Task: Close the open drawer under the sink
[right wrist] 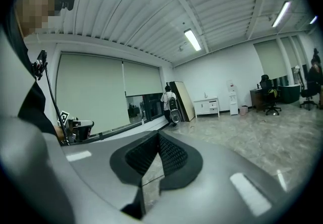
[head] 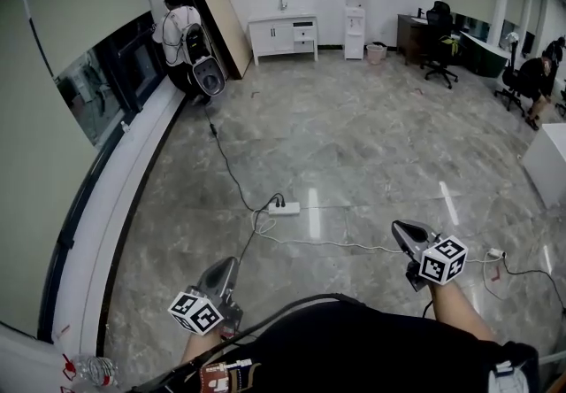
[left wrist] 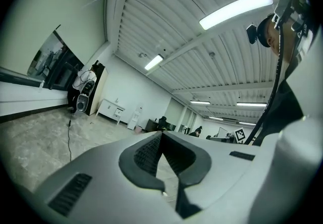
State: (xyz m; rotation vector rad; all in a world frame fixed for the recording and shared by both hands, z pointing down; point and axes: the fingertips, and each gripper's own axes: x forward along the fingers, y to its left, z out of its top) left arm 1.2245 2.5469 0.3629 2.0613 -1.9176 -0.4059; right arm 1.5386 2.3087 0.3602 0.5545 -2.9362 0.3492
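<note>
The white sink cabinet (head: 281, 34) stands against the far wall, a tap on top; a drawer (head: 303, 31) on its right side looks pulled out a little. It also shows small in the left gripper view as the cabinet (left wrist: 112, 108) and in the right gripper view as the cabinet (right wrist: 207, 106). Both grippers are far from it, held low in front of the person. My left gripper (head: 232, 264) (left wrist: 160, 134) is shut with nothing in it. My right gripper (head: 398, 227) (right wrist: 158, 134) is shut and empty too.
A power strip (head: 284, 207) with trailing cables lies on the marble floor between me and the cabinet. A person with a backpack (head: 181, 33) stands by the left window wall. Water dispenser (head: 354, 19), bin (head: 376, 52), office chairs (head: 439, 44) and a white table (head: 548, 161) stand to the right.
</note>
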